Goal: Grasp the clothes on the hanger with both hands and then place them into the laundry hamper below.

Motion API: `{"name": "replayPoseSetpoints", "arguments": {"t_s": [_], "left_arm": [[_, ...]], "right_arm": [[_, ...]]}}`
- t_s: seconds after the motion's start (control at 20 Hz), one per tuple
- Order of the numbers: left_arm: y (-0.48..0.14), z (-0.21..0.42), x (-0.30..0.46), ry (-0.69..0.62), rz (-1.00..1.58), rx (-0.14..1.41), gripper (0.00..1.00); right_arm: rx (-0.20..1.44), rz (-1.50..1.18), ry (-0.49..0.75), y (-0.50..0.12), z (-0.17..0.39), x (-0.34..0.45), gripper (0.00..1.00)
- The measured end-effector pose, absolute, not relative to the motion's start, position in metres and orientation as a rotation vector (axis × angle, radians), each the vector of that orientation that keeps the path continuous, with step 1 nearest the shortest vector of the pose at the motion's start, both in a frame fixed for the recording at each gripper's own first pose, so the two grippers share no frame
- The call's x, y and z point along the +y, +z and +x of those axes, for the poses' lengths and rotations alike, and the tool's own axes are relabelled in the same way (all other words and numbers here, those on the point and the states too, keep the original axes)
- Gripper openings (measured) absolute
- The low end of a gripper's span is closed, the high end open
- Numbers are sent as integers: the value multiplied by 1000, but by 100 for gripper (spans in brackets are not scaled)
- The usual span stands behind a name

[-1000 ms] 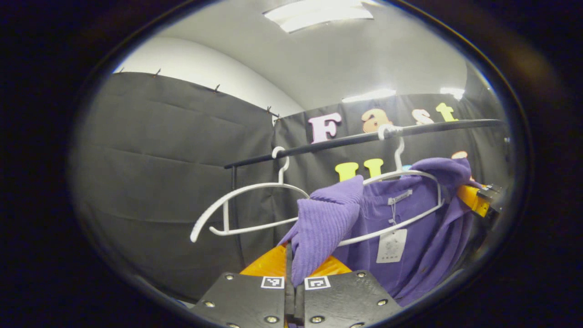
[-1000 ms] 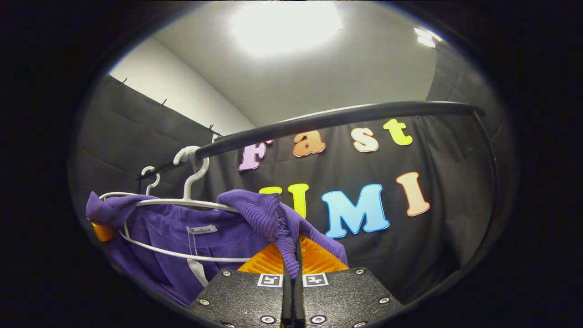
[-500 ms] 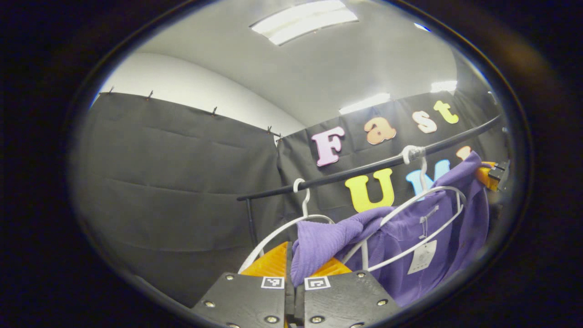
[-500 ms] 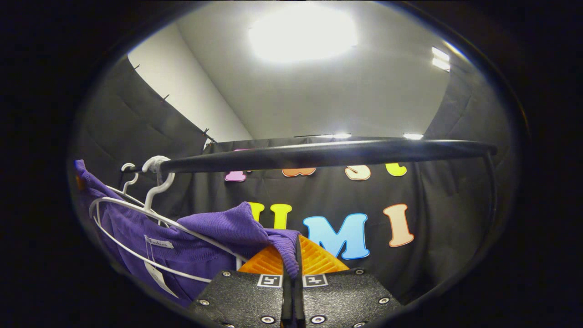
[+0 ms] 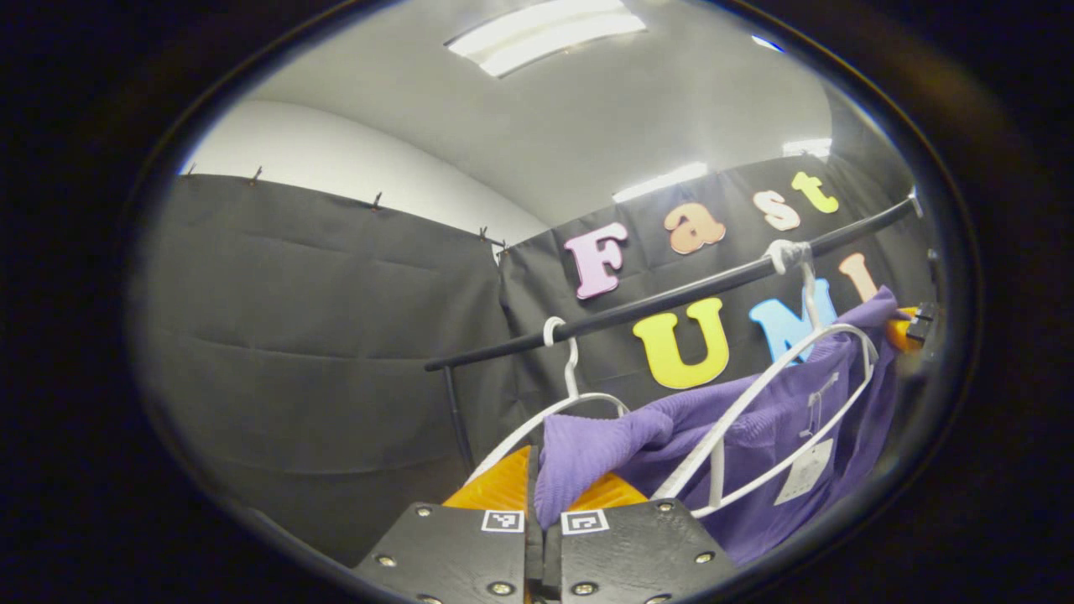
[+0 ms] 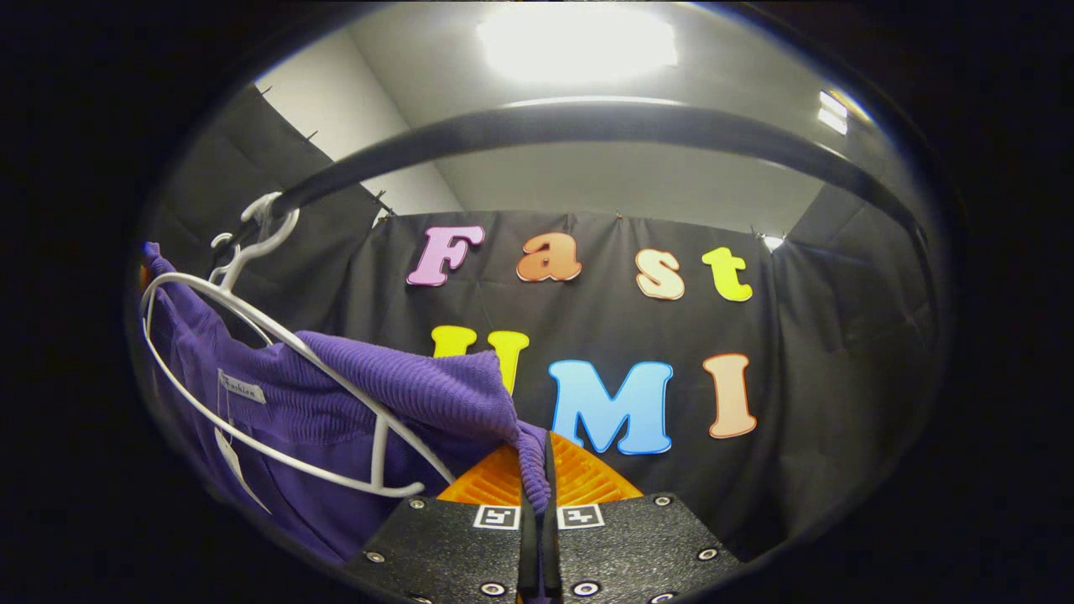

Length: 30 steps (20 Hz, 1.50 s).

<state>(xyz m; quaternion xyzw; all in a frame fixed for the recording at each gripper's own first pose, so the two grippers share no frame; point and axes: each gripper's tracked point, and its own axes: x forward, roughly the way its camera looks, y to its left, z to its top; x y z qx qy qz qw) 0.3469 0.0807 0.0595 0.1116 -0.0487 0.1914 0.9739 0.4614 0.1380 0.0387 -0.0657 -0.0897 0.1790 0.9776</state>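
A purple knit garment (image 5: 755, 428) stretches between my two grippers, off its white hanger (image 5: 780, 394). My left gripper (image 5: 537, 495) is shut on one shoulder of the cloth, which bunches out above the fingers. In the right gripper view the same purple garment (image 6: 403, 394) runs left from my right gripper (image 6: 541, 478), shut on the other shoulder. The white hanger (image 6: 277, 377) lies tilted against the cloth, its hook on the black rail (image 6: 587, 126). The other gripper (image 5: 910, 323) shows at the far right edge of the left gripper view, holding the cloth.
A second, bare white hanger (image 5: 570, 394) hangs on the black rail (image 5: 671, 298) left of the garment. The rail's upright post (image 5: 457, 419) stands at its left end. Black cloth walls close the booth behind and to the left.
Both grippers have dropped lower and pulled the garment's shoulders off the hanger, which now tilts. The rail has risen to the top of the right gripper view.
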Motion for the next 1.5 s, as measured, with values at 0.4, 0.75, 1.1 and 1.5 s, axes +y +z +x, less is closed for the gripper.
{"name": "replayPoseSetpoints", "arguments": {"t_s": [0.4,0.75,1.1,1.5], "left_arm": [[24,344,92,382,177,-26,1],[-7,353,93,359,84,31,6],[-35,356,84,350,64,80,6],[-52,317,78,339,49,98,1]], "right_arm": [[-21,-96,396,-8,474,152,1],[53,82,383,-11,502,161,0],[164,89,390,-70,478,155,2],[205,15,403,-92,425,147,2]]}}
